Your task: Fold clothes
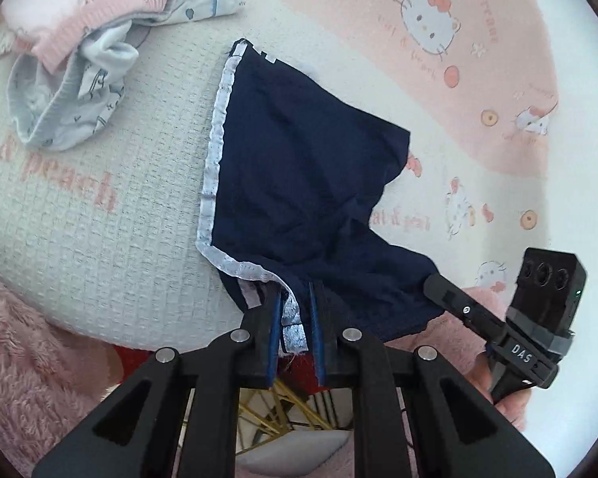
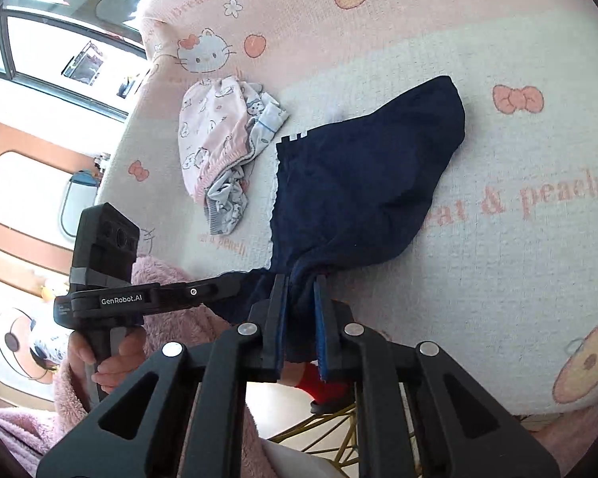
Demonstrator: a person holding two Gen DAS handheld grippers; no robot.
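Navy underwear (image 1: 299, 167) with a white lace waistband (image 1: 215, 151) lies spread on the pink and white cartoon-print cover (image 1: 99, 215). My left gripper (image 1: 295, 302) is shut on the near end of the waistband at the cover's front edge. My right gripper (image 2: 301, 298) is shut on the navy fabric at the garment's other near corner (image 2: 358, 183). Each gripper shows in the other's view: the right one at the lower right (image 1: 442, 286), the left one at the lower left (image 2: 235, 283).
A pile of pink and grey printed clothes (image 1: 91, 40) lies at the far left of the cover, also seen in the right wrist view (image 2: 223, 147). A fluffy pink sleeve (image 1: 24, 358) is at the near edge. A window (image 2: 59, 47) lies to the left.
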